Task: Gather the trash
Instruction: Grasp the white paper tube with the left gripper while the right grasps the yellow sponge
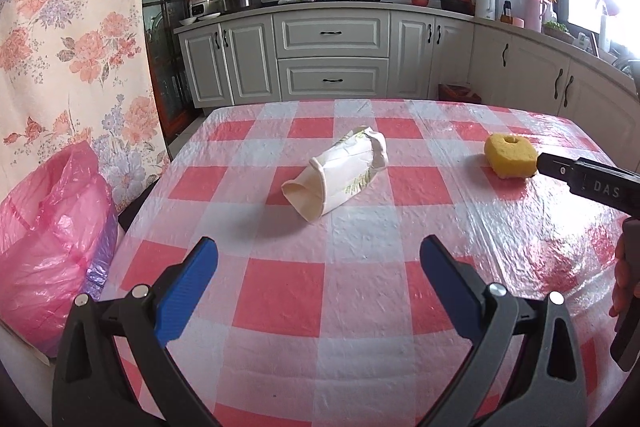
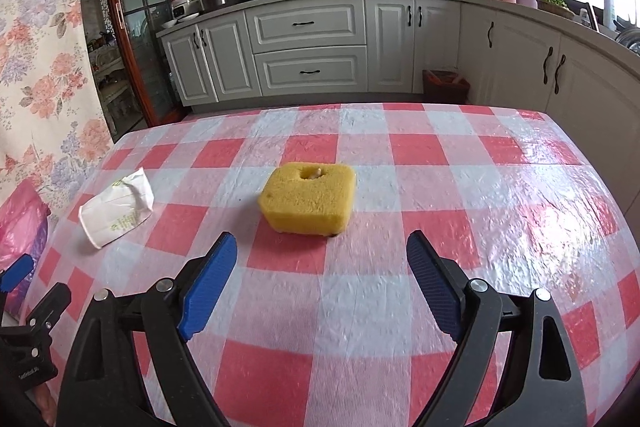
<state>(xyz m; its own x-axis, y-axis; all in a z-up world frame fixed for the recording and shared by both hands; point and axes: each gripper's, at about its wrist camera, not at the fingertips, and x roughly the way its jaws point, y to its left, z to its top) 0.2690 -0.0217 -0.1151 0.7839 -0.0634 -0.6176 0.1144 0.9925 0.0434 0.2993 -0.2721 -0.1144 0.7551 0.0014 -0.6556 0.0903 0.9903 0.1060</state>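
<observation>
Approach step, by the look of it: nothing gathered by either hand at this instant. Left tongs (image 1: 319, 287) spread wide and empty, aimed down at a crushed paper cup (image 1: 340, 177) lying on its side near the middle of the counter (image 1: 280, 299), mouth flattened, base end crumpled, faint green print on thin white card. Right tongs (image 2: 322, 281) likewise spread and empty, lined up on a yellow sponge block (image 2: 309, 199) sitting flat just ahead of the blue pads, apart from them. Sponge: squarish with rounded corners, porous, a small round hole in the top face, probably soft enough to squash under the pads. Counter covered by a red-and-white checked plastic sheet, glossy and wrinkled, likely slippery. Pink trash bag (image 1: 52, 227) standing open off the left edge of the counter, thin and crinkly, a purple layer showing beneath.

Next move, as a judgement: ease each pair forward and down to straddle its item, then close gently, since the cup offers little stiffness. Then over to the bag on the left.
</observation>
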